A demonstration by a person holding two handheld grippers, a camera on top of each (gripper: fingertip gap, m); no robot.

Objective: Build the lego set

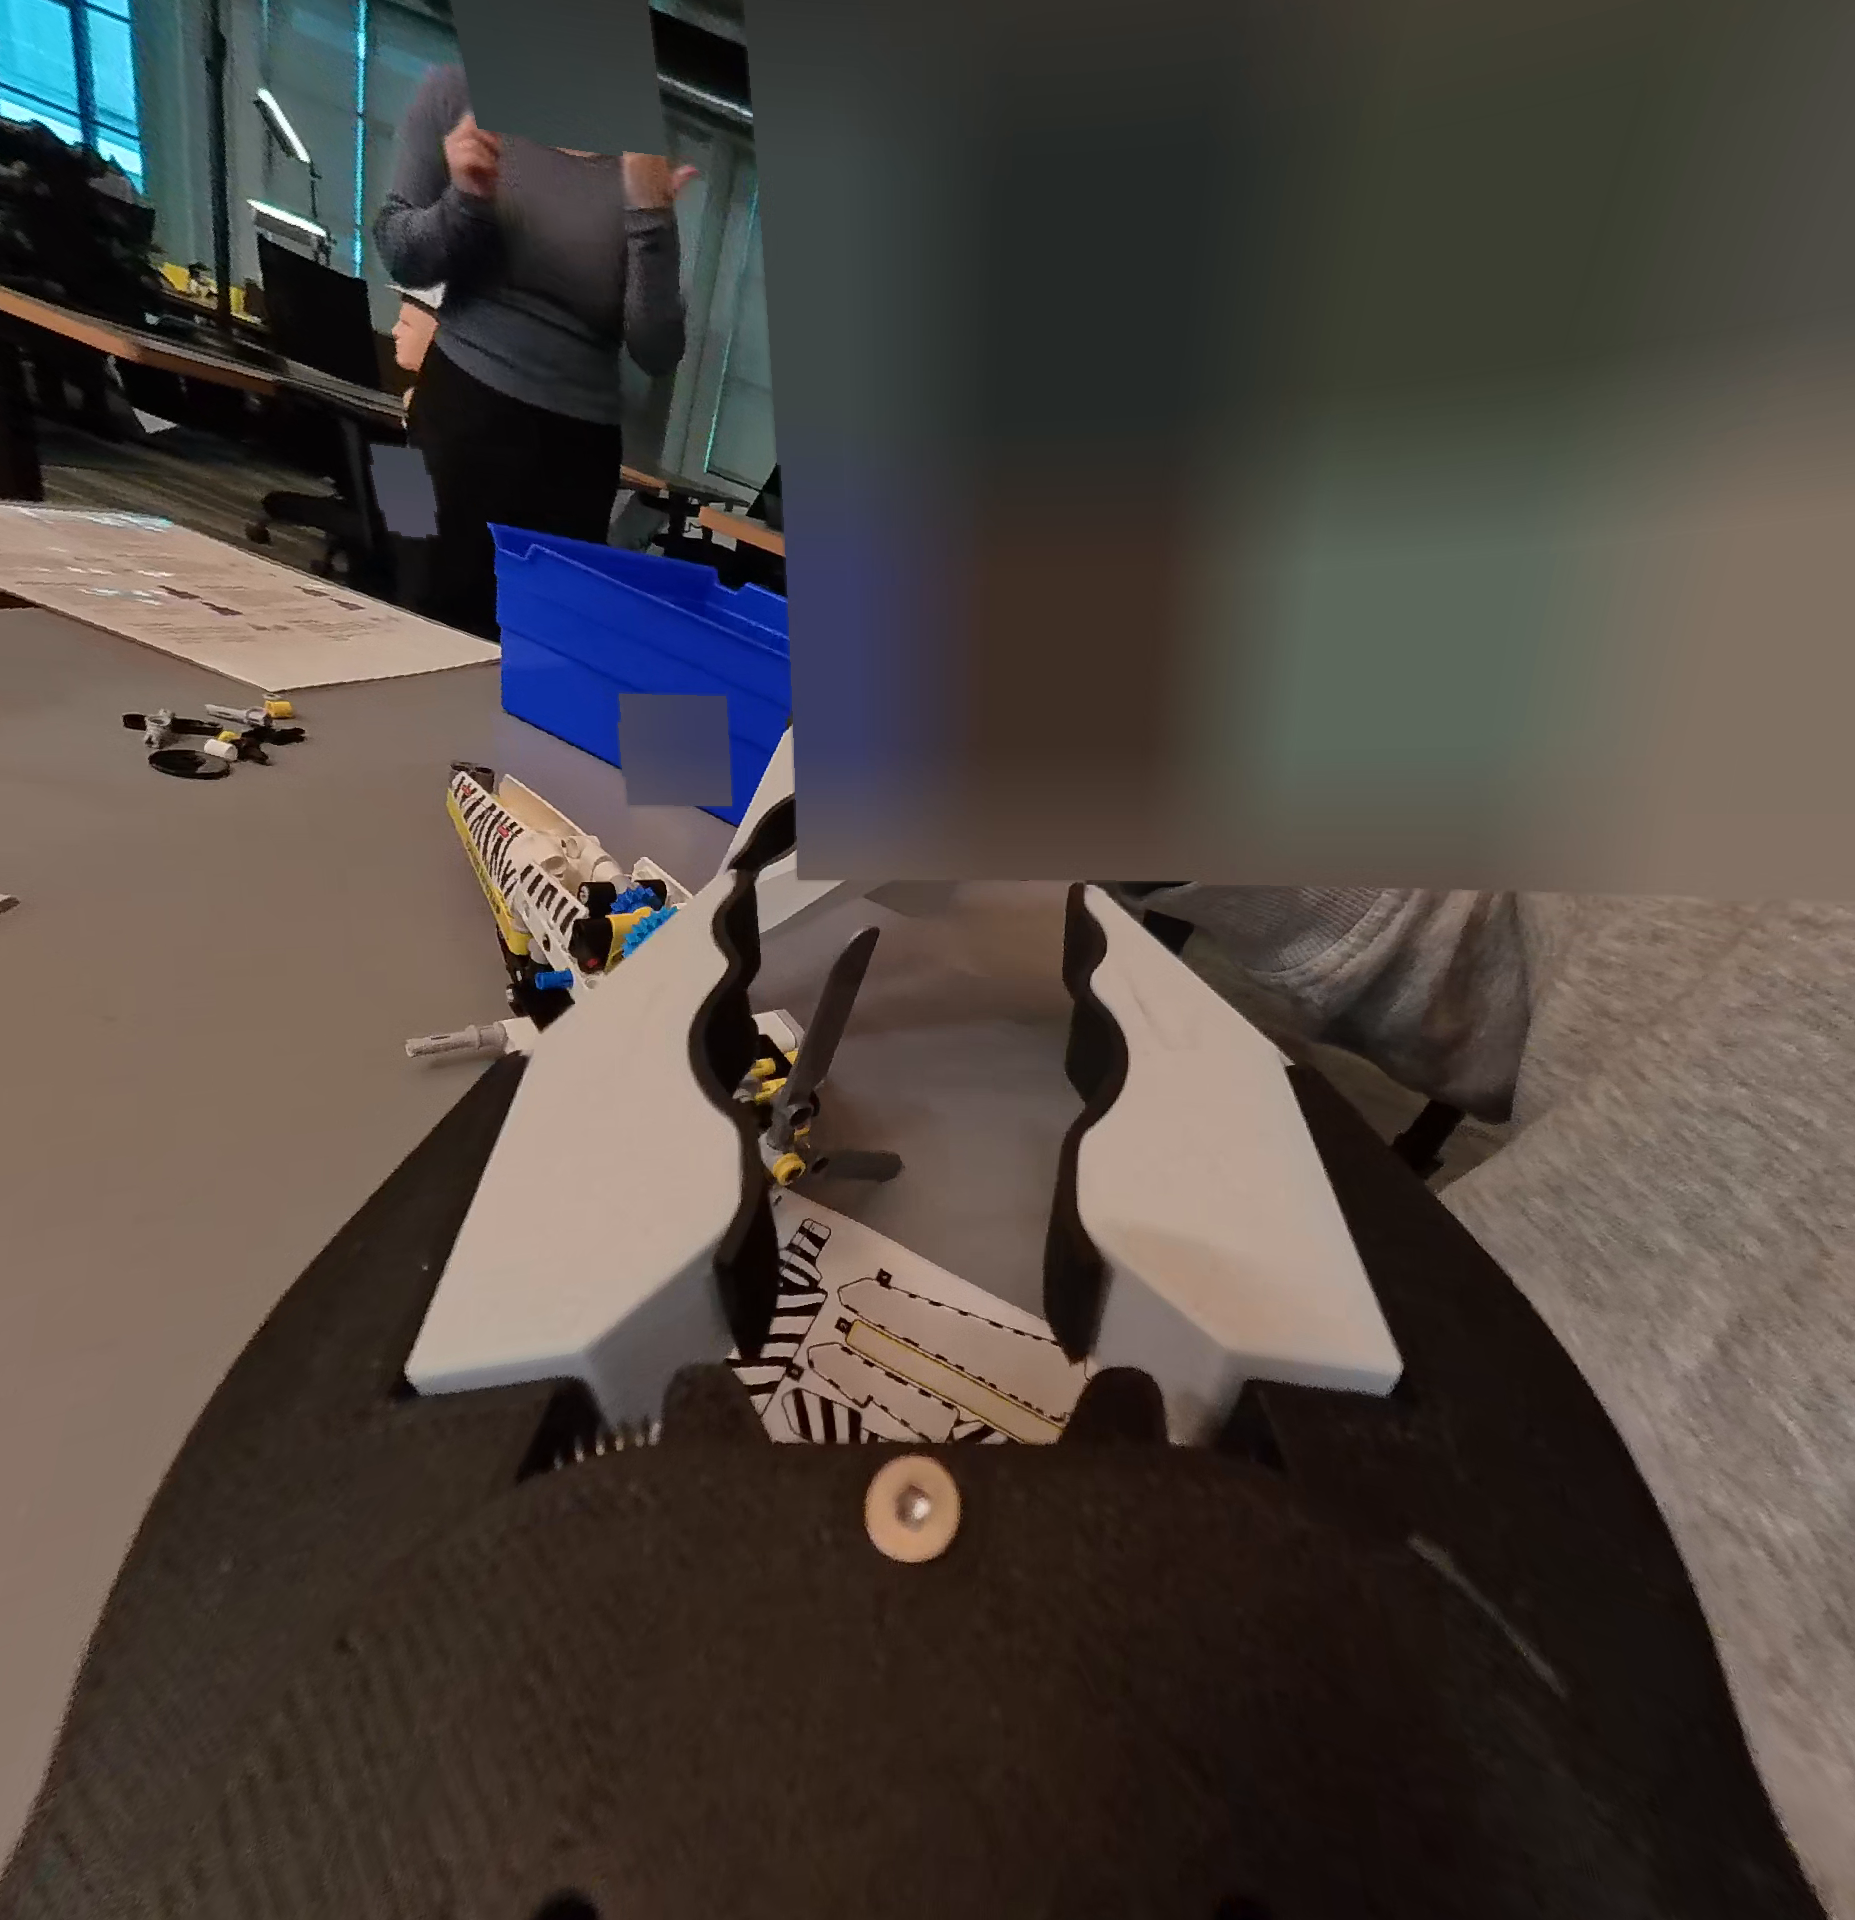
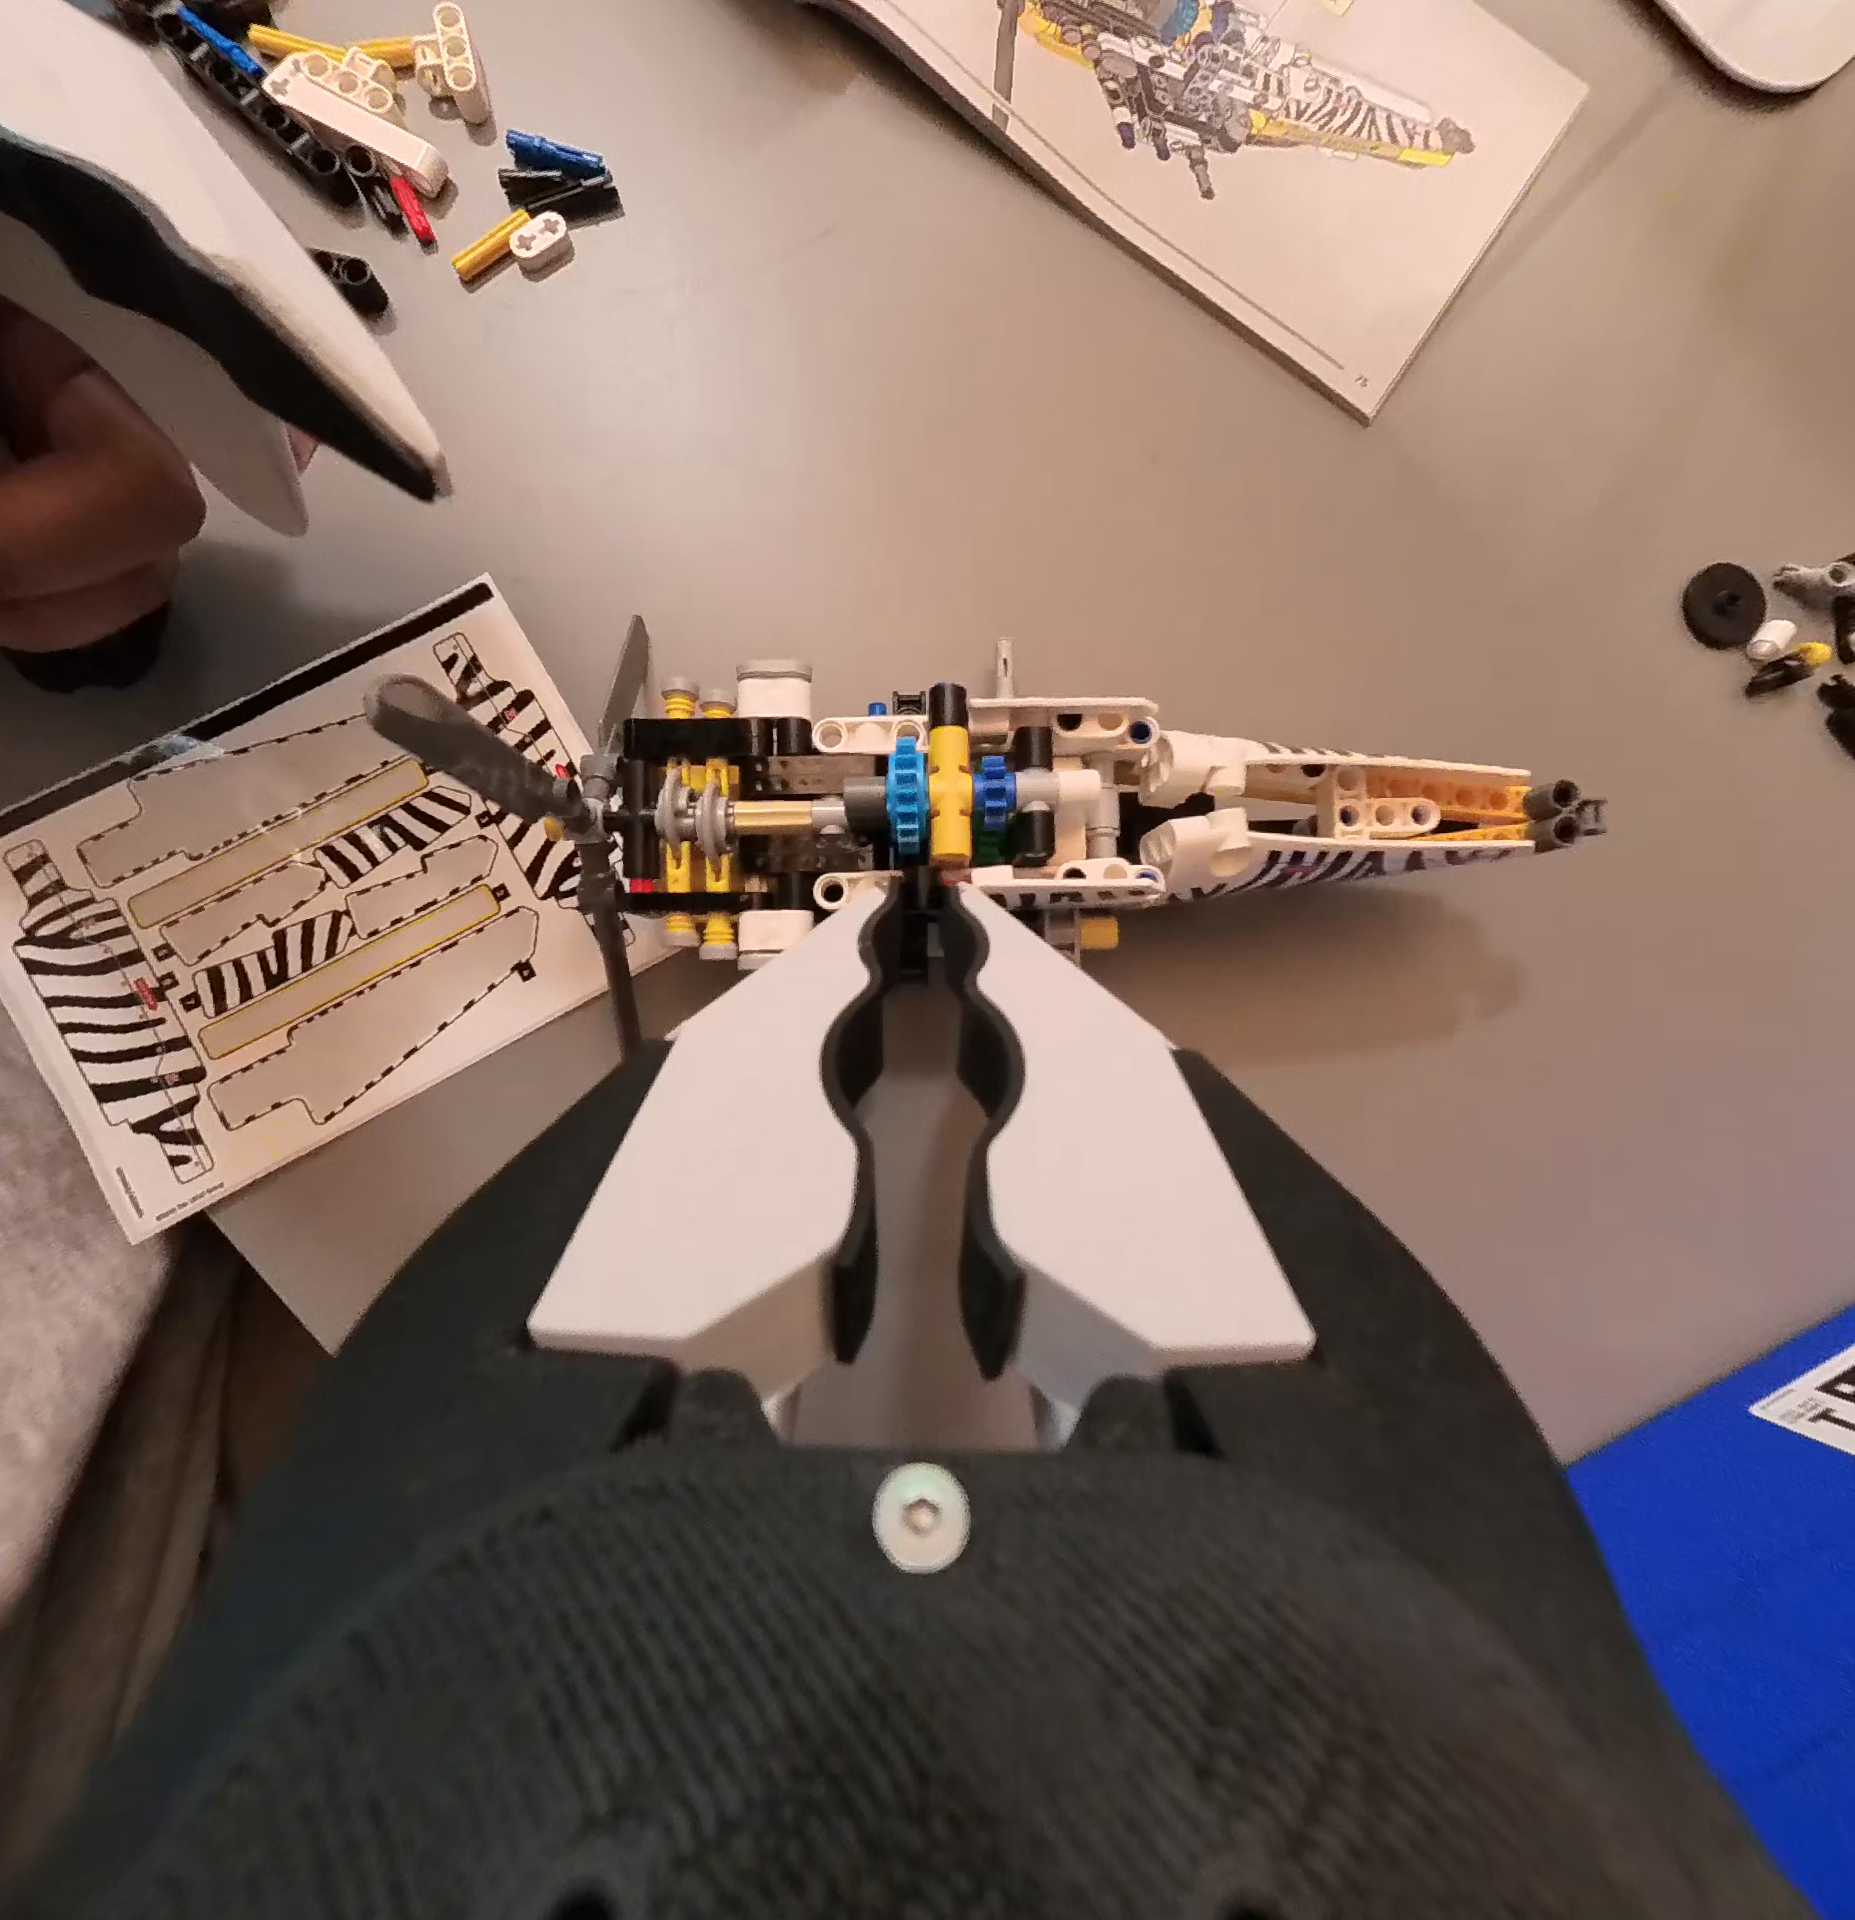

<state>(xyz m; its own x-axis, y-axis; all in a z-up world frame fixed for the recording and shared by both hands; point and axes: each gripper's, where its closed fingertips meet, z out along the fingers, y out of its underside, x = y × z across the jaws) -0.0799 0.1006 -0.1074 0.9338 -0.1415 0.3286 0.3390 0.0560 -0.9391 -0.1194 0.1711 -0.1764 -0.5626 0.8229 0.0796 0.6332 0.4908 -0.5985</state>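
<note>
The lego plane (image 2: 1058,821) lies flat on the grey table (image 2: 1006,468), in the middle of the right wrist view. Its propeller (image 2: 549,800) points to 9 o'clock and its thin tail points to 3 o'clock. The propeller end sits on a sticker sheet (image 2: 248,914) with zebra stripes.

The right gripper (image 2: 918,899) comes in from 6 o'clock. Its 2 tips are squeezed together on a small black piece on the near side of the plane, right below the blue gear (image 2: 907,805).

The left gripper (image 1: 902,935) has its 2 fingers wide apart and holds nothing. In its own view the propeller (image 1: 829,1049) shows between the fingers. In the right wrist view it hangs at 10 o'clock, well apart from the plane.

Loose lego pieces (image 2: 424,125) lie at 11 o'clock. A small pile of dark bits (image 2: 1796,634) lies at 3 o'clock. An open booklet (image 2: 1266,156) lies at 1 o'clock. A blue bin (image 1: 632,644) stands past the plane in the left wrist view.
</note>
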